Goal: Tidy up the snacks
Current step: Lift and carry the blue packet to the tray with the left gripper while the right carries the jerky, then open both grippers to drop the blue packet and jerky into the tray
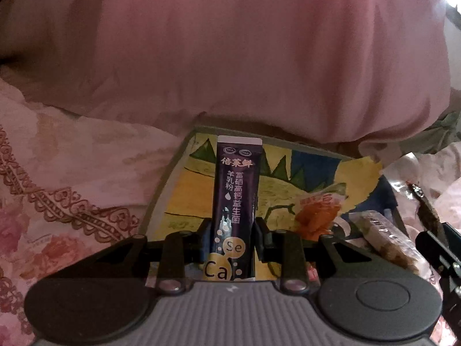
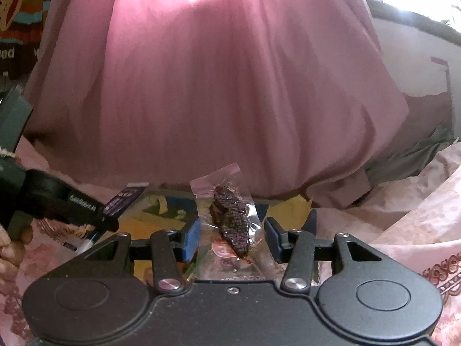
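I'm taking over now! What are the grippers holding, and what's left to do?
Left gripper: shut on the purple powder stick, held upright over the colourful box.
Right gripper: clear packet of dark dried snack between its fingers; a firm grip cannot be told.
Done: an orange snack pack and a beige bar lie in the box.
Left: put both held snacks in the box.

A home bedroom — floral bedsheet [image 1: 57,173], big pink pillow [image 1: 230,52].
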`<state>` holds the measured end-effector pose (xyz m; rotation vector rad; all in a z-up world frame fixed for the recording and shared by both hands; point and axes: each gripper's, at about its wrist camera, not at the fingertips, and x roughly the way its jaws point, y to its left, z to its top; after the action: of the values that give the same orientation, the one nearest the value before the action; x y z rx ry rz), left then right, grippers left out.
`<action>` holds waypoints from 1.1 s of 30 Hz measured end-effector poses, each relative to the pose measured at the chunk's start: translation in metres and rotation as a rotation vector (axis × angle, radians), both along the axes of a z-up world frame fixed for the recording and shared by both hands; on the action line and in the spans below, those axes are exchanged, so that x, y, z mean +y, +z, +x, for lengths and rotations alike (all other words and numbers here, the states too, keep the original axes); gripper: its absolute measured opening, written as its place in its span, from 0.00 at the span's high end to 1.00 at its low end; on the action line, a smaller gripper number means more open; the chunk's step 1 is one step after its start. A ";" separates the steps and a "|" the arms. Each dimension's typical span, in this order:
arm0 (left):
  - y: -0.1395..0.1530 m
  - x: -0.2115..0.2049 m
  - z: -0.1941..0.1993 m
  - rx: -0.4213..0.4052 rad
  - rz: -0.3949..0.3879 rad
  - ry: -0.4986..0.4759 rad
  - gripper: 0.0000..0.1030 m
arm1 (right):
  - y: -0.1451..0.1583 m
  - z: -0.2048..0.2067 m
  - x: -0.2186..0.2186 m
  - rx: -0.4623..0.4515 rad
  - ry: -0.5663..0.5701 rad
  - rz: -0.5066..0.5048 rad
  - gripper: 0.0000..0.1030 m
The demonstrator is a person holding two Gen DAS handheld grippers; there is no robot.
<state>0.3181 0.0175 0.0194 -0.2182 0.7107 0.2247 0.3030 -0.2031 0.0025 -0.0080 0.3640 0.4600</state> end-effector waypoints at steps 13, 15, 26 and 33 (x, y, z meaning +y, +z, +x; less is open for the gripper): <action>-0.027 -0.010 0.048 0.046 -0.040 0.025 0.68 | -0.024 0.008 0.017 0.081 0.052 -0.113 0.51; -0.033 -0.012 0.050 0.054 -0.047 0.025 0.68 | -0.027 0.013 0.017 0.090 0.054 -0.116 0.51; -0.051 -0.021 0.058 0.081 -0.032 0.006 0.65 | -0.031 0.017 0.016 0.115 0.058 -0.117 0.50; -0.056 -0.023 0.054 0.085 -0.032 0.000 0.65 | -0.032 0.018 0.016 0.126 0.054 -0.114 0.47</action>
<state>0.3722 -0.0056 -0.0361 -0.2405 0.7986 0.2240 0.3206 -0.1866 -0.0296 -0.1005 0.5144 0.4937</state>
